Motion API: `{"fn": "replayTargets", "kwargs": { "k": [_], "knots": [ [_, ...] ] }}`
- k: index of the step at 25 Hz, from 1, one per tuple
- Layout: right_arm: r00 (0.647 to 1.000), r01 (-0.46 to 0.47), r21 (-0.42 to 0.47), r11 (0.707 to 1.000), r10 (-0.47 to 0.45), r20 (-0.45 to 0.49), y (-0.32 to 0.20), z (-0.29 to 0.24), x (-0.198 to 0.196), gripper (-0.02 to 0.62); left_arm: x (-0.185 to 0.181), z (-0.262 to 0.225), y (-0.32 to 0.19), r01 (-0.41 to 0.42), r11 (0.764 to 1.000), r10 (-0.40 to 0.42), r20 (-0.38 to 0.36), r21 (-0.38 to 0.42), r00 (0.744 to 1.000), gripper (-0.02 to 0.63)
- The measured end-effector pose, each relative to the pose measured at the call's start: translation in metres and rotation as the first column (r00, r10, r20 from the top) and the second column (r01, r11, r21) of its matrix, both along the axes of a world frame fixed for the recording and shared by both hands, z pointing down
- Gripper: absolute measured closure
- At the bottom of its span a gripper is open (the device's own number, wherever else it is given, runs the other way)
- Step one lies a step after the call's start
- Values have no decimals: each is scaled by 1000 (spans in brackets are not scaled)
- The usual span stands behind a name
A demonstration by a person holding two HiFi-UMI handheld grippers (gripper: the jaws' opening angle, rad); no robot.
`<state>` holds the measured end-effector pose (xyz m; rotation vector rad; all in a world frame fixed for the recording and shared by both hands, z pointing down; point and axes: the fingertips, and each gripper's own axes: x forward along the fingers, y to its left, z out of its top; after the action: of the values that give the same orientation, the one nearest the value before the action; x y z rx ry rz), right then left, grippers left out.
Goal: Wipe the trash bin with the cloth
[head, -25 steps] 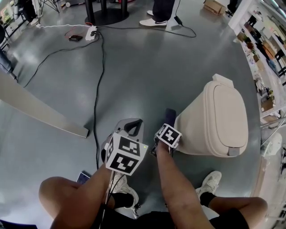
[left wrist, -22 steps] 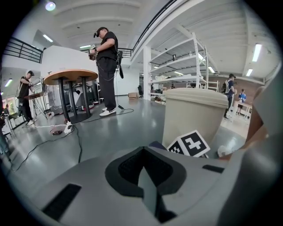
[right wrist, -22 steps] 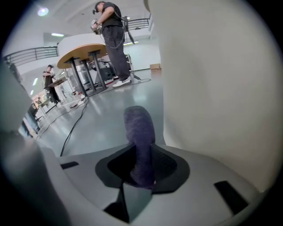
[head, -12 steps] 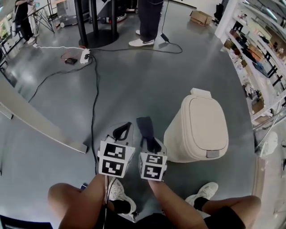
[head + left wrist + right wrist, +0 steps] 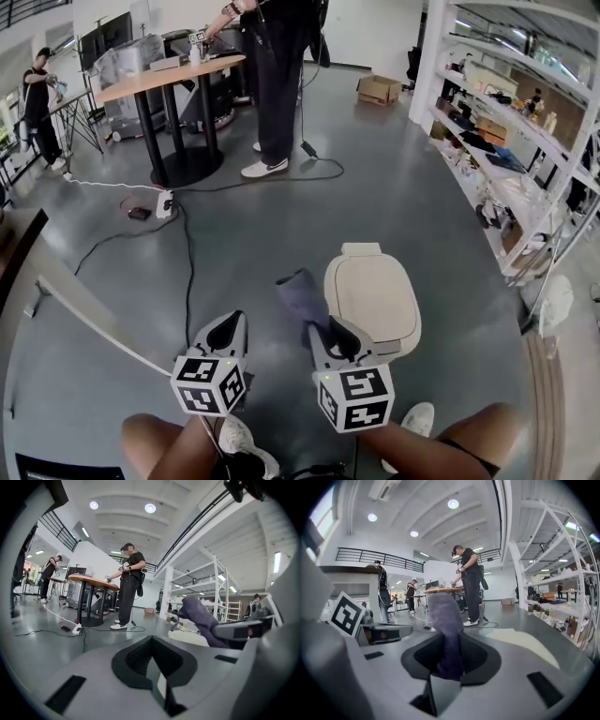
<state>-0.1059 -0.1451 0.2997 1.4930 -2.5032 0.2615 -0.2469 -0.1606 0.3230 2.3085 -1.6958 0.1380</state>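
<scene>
Clamping one crumpled purple-grey cloth (image 5: 302, 295) in the right tool (image 5: 328, 333), jaws pressed on its lower end, the free end sticking up past the tips. Holding that cloth just beside the left edge of one cream plastic trash bin (image 5: 372, 300) with a flat closed lid; touching it or not, impossible to tell. Standing upright on the glossy grey floor (image 5: 422, 216), just ahead of the two tools. Holding the left tool (image 5: 230, 326) with jaws together and nothing between them, level with the right tool and left of it, apart from both cloth and bin. Carrying two black-and-white marker cubes (image 5: 208, 384), one per tool. Showing two people (image 5: 277, 84) well beyond the bin in the head view, one standing at one round wooden desk (image 5: 169, 77), the other at the far left. Lining the right side with one white shelving rack (image 5: 506, 141).
</scene>
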Motion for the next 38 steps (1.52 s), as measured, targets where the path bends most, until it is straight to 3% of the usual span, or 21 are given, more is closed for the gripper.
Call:
{"fn": "replayTargets", "kwargs": {
  "k": [4,9,15,19,23,28,38],
  "knots": [
    [998,-16,90,996,22,-65,13,-42,64,492,32,-33,20,-23,998,23,-5,57,1000,607],
    [989,-98,160,982,114,-93,32,-43,133,492,88,-66,44,-70,989,68,15,132,998,609],
    [987,-158,185,970,159,10,57,-52,180,492,141,-70,85,-52,990,44,57,135,997,608],
    [990,-142,193,971,138,33,83,-57,181,492,155,-73,117,-27,989,23,29,148,999,607],
    [992,-114,243,963,122,-18,114,-66,185,492,175,-100,138,-37,976,32,26,214,999,608],
    [991,-130,241,962,135,-2,132,-70,202,494,191,-119,148,-64,957,37,99,281,994,609],
    [989,-144,214,966,151,-14,127,-53,200,494,194,-79,140,-92,977,73,102,194,992,609]
  ]
}}
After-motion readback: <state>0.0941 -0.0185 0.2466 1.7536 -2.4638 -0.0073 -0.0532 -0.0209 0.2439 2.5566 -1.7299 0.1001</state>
